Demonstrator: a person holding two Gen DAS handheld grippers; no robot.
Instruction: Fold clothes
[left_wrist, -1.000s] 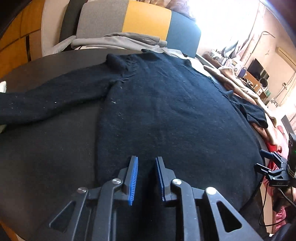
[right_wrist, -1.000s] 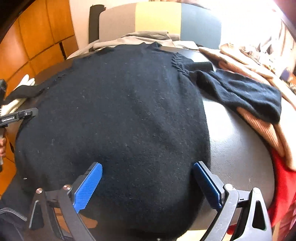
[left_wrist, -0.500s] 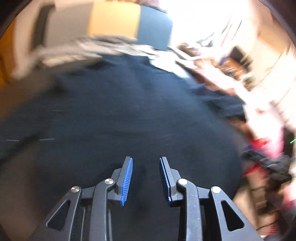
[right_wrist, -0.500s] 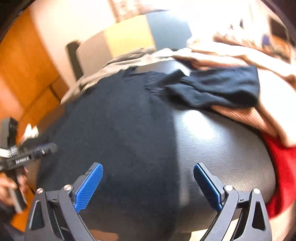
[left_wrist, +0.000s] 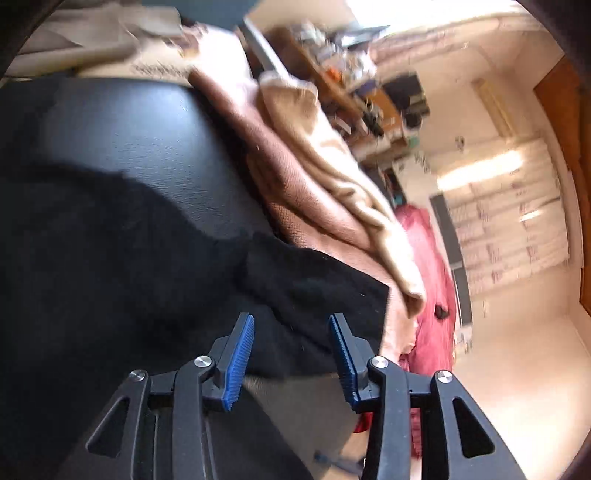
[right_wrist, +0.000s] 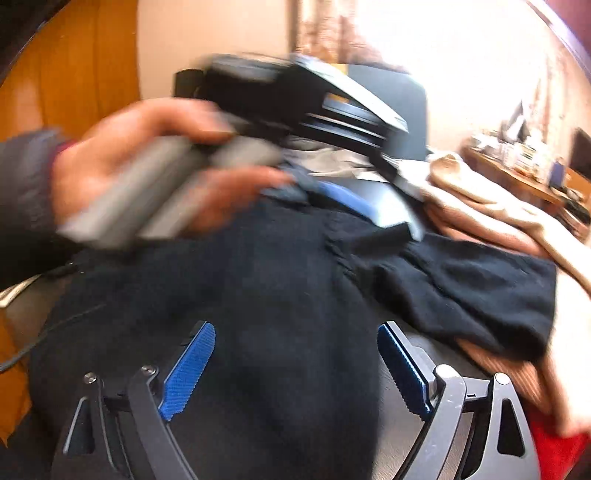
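**Both tools apart over the black sweater**

Nearest to me, the right tool (right_wrist: 295, 369) hangs with its blue pads spread wide, released, and nothing is between them. Under it lies the black sweater (right_wrist: 266, 314), spread on the dark tabletop (right_wrist: 391, 424). The left tool (left_wrist: 291, 354) is also released, its blue pads parted a moderate way, and it points at the right sleeve (left_wrist: 325, 291) of the sweater, close above it; I cannot tell if the pads touch the cloth. This sleeve reaches over the side of the tabletop and its end rests on a pile of tan and pink clothes (left_wrist: 332, 184). A little farther, in the right wrist view, the person's left hand (right_wrist: 122, 166) grips the grey handle of the left tool, above the upper part of the sweater; this part is blurred. Beside the pile, a red garment (left_wrist: 432, 295) hangs down. Far behind there are a cluttered shelf (left_wrist: 354, 85) and a bright window.
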